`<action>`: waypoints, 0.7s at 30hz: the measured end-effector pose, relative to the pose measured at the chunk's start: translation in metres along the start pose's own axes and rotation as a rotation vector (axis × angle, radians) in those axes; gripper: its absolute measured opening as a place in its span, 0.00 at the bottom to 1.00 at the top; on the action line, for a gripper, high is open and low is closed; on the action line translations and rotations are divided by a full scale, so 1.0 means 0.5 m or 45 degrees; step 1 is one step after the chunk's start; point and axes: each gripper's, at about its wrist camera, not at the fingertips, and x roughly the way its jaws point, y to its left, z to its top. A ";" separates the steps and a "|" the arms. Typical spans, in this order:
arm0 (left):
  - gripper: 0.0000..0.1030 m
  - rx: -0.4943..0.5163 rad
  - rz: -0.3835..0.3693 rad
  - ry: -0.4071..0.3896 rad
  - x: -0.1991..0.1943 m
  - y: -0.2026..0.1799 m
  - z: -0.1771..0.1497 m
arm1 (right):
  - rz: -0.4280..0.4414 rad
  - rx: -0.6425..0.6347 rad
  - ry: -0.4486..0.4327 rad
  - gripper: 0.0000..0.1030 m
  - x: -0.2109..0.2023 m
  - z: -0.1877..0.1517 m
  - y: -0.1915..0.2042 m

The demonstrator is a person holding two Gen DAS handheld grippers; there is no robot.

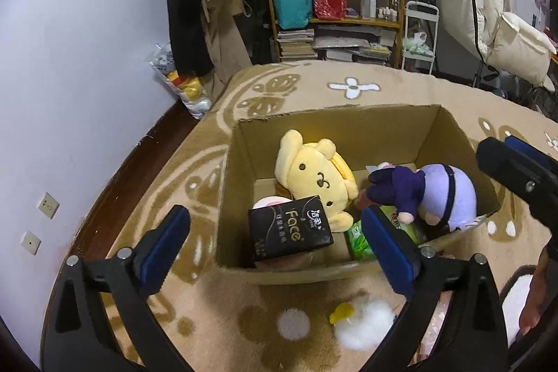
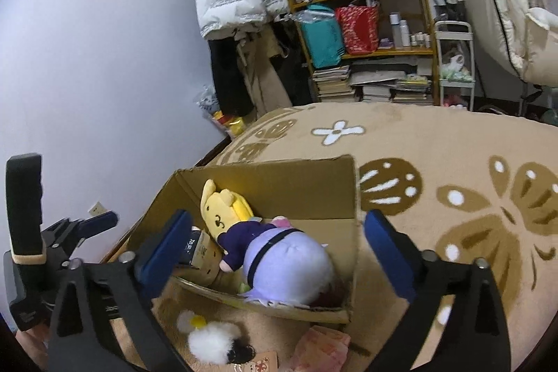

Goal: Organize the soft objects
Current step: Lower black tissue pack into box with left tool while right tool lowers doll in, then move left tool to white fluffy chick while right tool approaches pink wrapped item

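Pale wall [image 1: 87,58], patterned beige rug [image 2: 453,162], cluttered wooden shelf [image 1: 334,20]

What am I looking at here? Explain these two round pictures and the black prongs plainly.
No robot here: a person holds a hand tool in each hand, each with a wide-angle camera looking along its two blue-padded fingers.

In the left tool's picture, the left gripper is open and holds nothing. In the right tool's picture, the right gripper is likewise open and holds nothing.

Both hang above an open brown cardboard box on a beige patterned rug. In the box lie a yellow dog plush, a purple round plush, a black tissue pack marked "Face" and a green packet. A white fluffy toy lies on the rug beside the box.
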 end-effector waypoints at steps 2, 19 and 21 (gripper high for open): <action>0.96 -0.002 0.006 -0.015 -0.018 0.001 -0.006 | -0.020 0.011 -0.014 1.00 -0.017 0.002 -0.001; 0.96 0.009 0.061 0.002 -0.158 0.001 -0.080 | -0.039 0.060 0.021 1.00 -0.156 -0.020 0.006; 0.96 0.008 0.063 0.008 -0.164 0.000 -0.094 | -0.044 0.052 0.033 1.00 -0.169 -0.028 0.010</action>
